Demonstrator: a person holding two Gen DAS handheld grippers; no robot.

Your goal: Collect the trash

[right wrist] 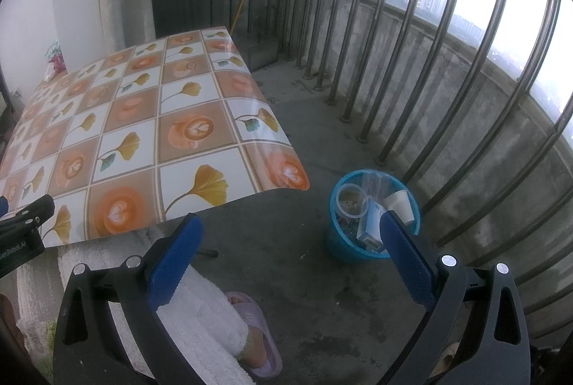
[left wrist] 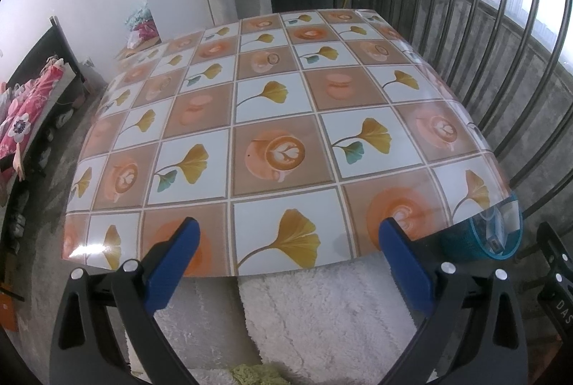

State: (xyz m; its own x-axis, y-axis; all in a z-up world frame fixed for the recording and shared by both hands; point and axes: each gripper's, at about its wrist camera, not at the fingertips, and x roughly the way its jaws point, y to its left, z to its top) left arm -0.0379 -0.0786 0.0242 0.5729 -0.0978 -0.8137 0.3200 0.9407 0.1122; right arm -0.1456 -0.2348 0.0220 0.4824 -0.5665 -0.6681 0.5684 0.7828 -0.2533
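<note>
A blue trash basket [right wrist: 336,241] stands on the concrete floor right of the table. It holds a clear plastic cup [right wrist: 351,200], a white paper cup [right wrist: 399,202] and a blue-and-white carton [right wrist: 369,227]. My right gripper [right wrist: 290,224] is open and empty, above the floor left of the basket. My left gripper [left wrist: 286,227] is open and empty over the near edge of the table [left wrist: 279,120], whose patterned cloth carries no loose items. The basket's rim [left wrist: 501,234] shows past the table's right corner in the left wrist view.
A metal railing [right wrist: 412,70] runs along the right side. My legs in white fleece trousers [left wrist: 322,313] and a purple slipper [right wrist: 258,324] are below the grippers. A bed with pink bedding [left wrist: 25,112] is at far left. Bags [left wrist: 141,27] lie beyond the table's far left corner.
</note>
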